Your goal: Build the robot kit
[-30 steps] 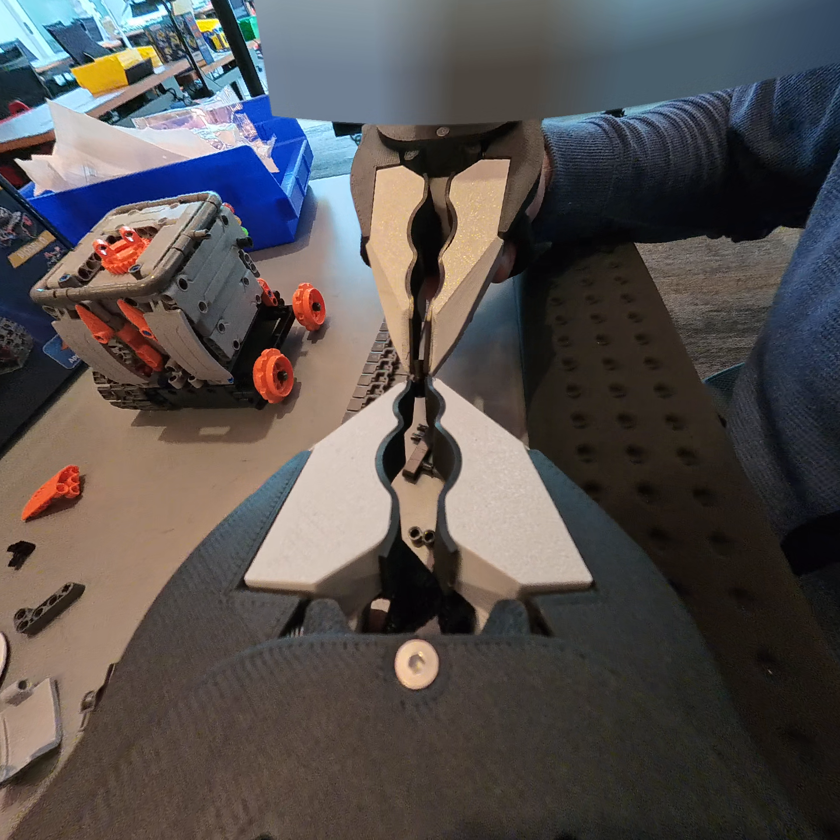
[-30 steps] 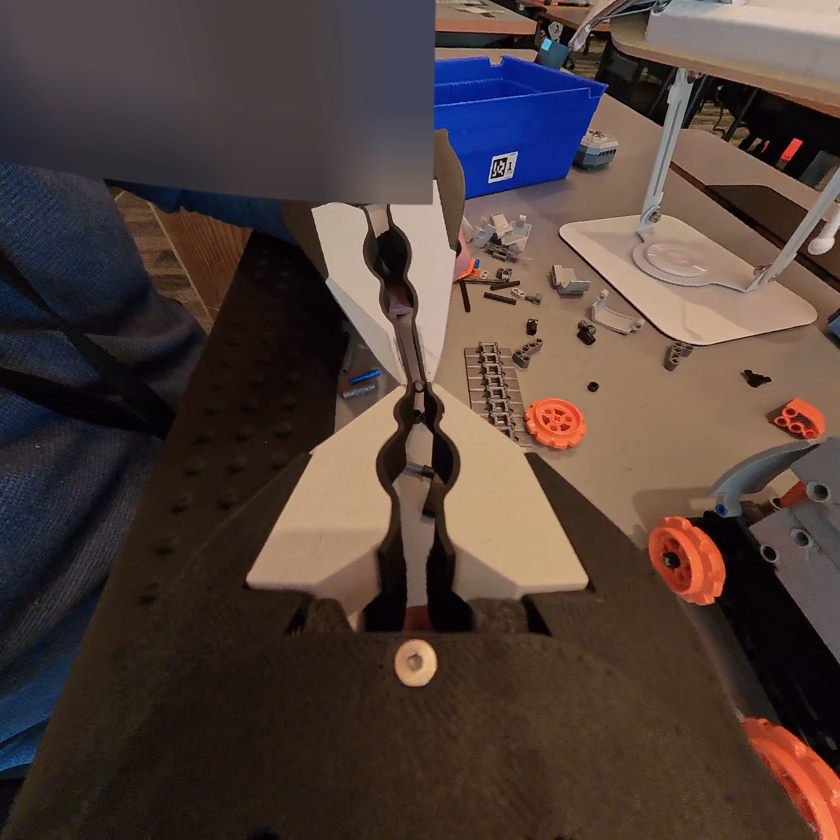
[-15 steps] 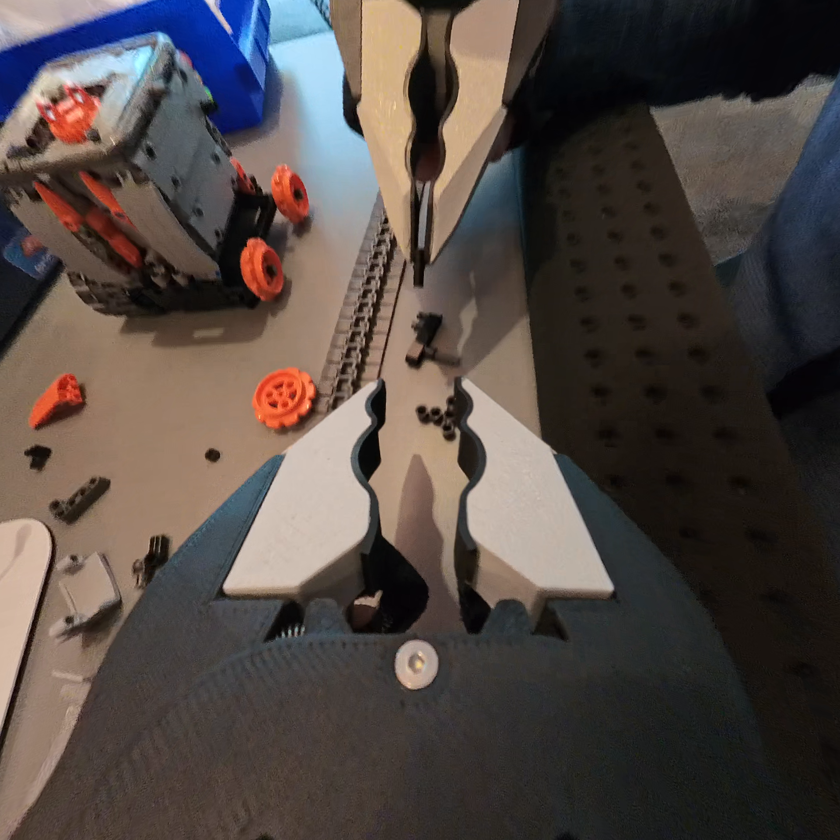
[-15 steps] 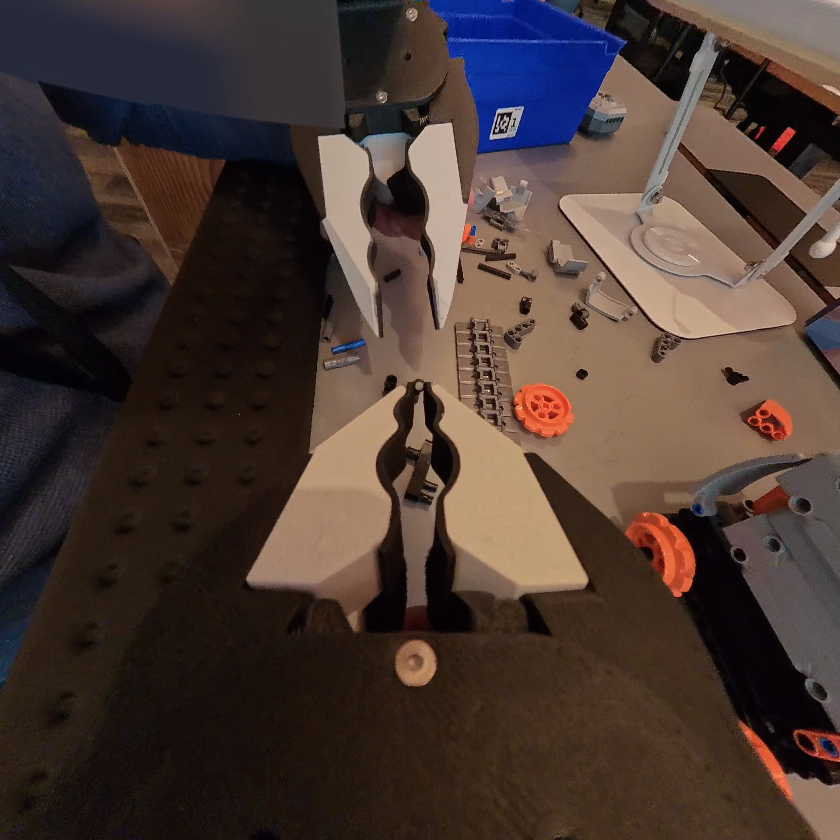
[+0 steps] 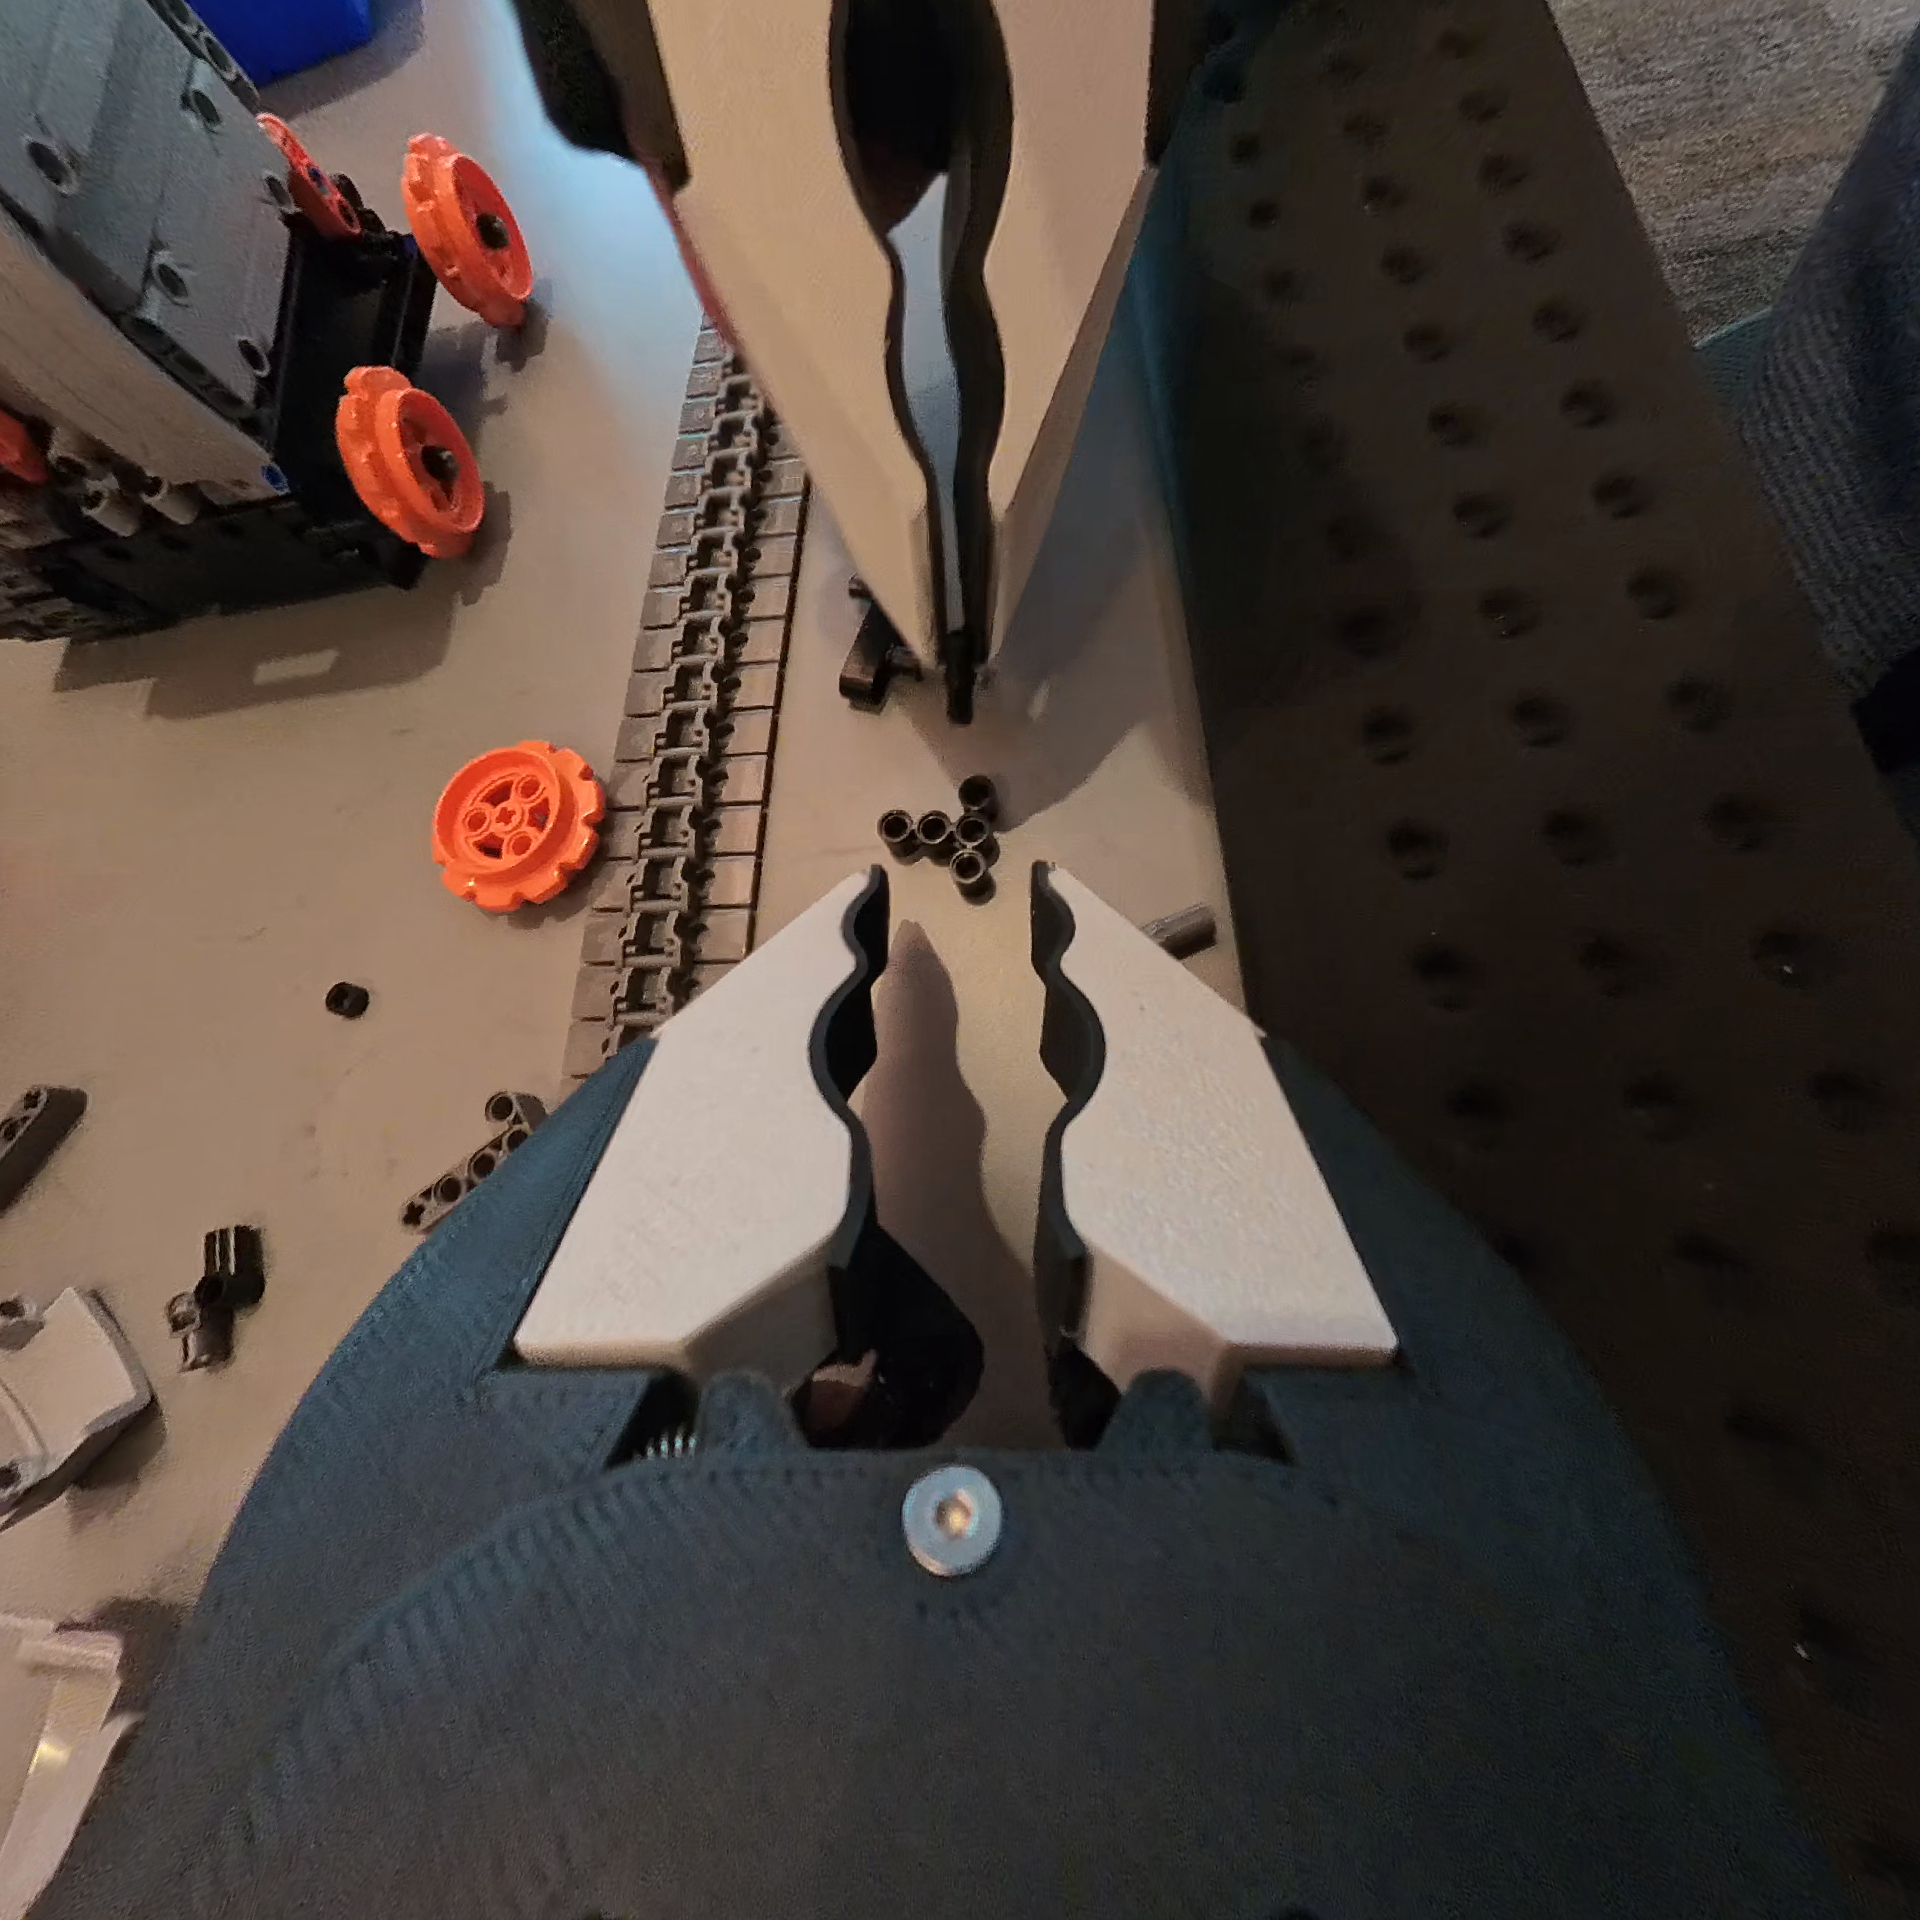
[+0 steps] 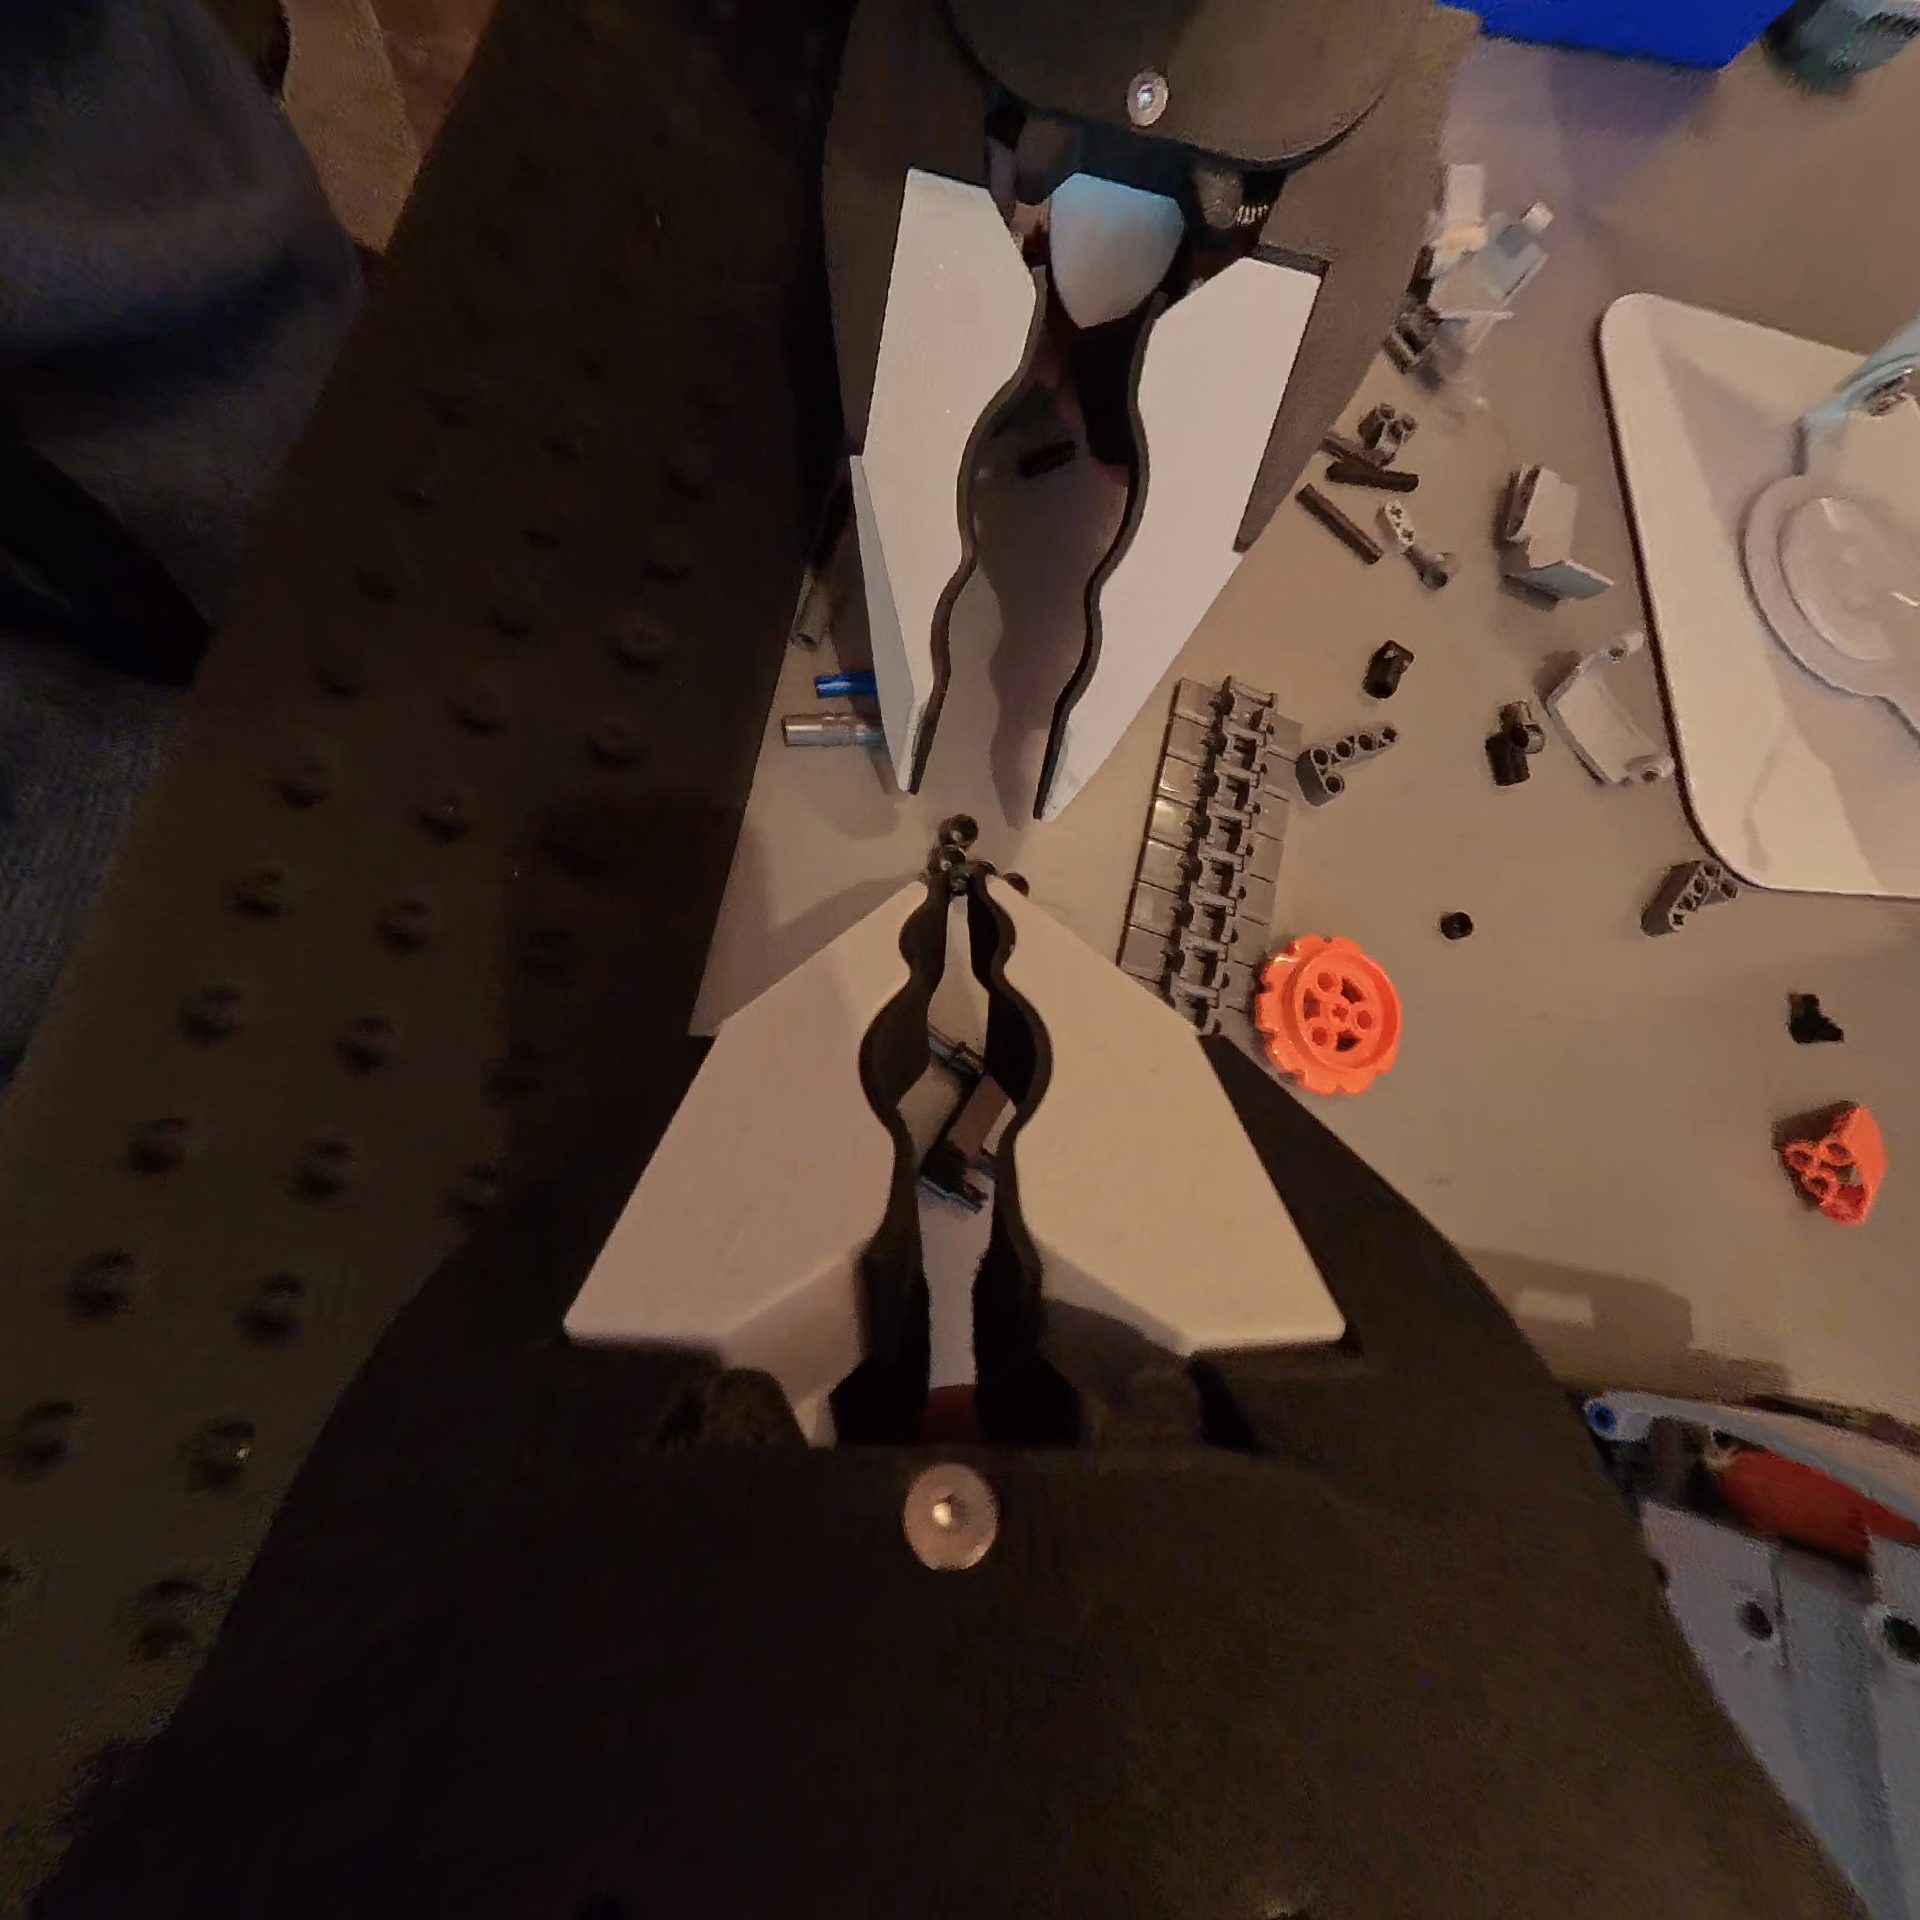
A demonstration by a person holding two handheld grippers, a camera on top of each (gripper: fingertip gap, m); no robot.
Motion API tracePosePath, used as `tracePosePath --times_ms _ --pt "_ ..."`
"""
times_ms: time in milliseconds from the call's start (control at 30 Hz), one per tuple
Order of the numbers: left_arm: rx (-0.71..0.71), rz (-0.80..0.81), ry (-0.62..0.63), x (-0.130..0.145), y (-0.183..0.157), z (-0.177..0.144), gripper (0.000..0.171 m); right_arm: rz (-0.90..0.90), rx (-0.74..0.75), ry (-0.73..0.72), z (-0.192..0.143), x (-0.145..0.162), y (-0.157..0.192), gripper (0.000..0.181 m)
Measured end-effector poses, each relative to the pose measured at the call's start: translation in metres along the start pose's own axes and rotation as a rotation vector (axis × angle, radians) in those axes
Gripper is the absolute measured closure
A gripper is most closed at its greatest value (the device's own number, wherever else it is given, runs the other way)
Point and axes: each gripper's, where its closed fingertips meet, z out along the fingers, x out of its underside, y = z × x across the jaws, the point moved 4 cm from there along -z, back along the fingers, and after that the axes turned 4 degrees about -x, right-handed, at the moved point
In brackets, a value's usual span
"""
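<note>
My left gripper (image 5: pixel 962 878) is open and empty, low over the grey table, its tips just short of a cluster of small black bushes (image 5: pixel 948 833). My right gripper (image 6: pixel 961 888) is shut on a thin black pin (image 5: pixel 960 681) that sticks out of its tips, pointing down at the table. It faces the left gripper from the far side of the bushes (image 6: pixel 956 844). A black connector piece (image 5: pixel 871 657) lies on the table beside the right tips. In the right wrist view the left gripper (image 6: pixel 982 795) shows open ahead.
A grey track strip (image 5: pixel 707 727) and a loose orange gear wheel (image 5: pixel 516 824) lie left of the grippers. A grey and black model (image 5: pixel 125 260) with orange wheels stands further left. A black perforated plate (image 5: pixel 1507 727) borders the right. Small loose parts and a white stand base (image 6: pixel 1766 623) lie beyond. Both grippers' tips are close together, under 4 cm apart. The black perforated plate (image 5: pixel 1507 727) is about 8 centimetres from my left fingertips. My right wrist view (image 6: pixel 503 716) looks at it from another angle.
My left gripper has opened and drawn back from the right gripper's tips. Both grippers have dropped closer to the table. The right gripper stays shut on the pin.
</note>
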Motion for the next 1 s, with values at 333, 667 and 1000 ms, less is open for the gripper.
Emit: tracePosePath --times_ms 333,667,1000 --pt "-0.04 0.071 0.052 0.0 -0.002 0.013 0.163 -0.114 -0.043 0.178 0.017 0.005 0.001 0.18" --pt "-0.036 0.076 0.049 0.0 -0.001 0.014 0.164 -0.159 -0.05 0.24 0.02 0.004 -0.002 0.18" --pt "-0.028 0.064 0.039 0.0 0.0 0.014 0.164 -0.196 -0.134 0.273 0.022 0.002 0.0 0.181"
